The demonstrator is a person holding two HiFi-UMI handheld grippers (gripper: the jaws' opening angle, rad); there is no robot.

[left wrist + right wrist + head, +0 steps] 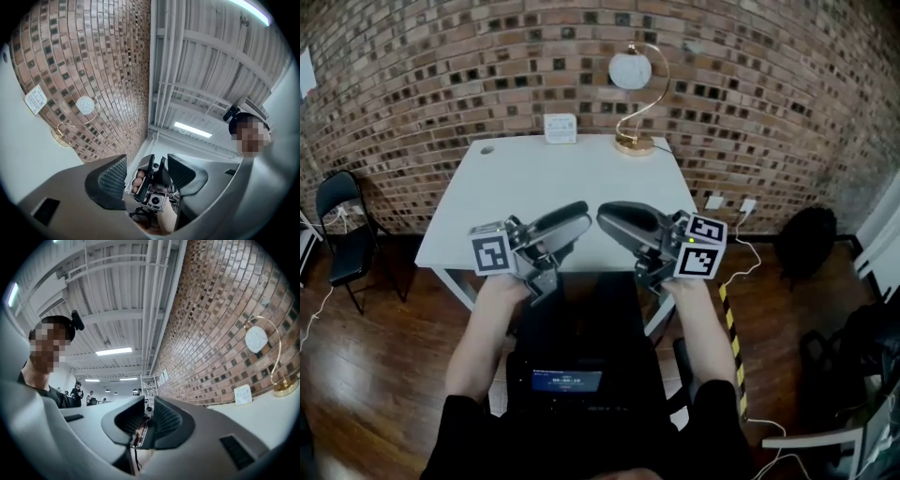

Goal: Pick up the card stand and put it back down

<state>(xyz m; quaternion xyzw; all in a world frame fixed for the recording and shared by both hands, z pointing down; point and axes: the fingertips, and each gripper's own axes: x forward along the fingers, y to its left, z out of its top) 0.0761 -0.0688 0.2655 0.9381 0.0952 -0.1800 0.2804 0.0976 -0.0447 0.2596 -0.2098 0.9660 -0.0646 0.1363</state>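
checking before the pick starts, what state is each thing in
card stand: upright at the far edge of the table, untouched
lamp: upright beside the card stand
left gripper: jaws wide apart, empty
right gripper: jaws nearly together, empty
chair: unfolded, unoccupied
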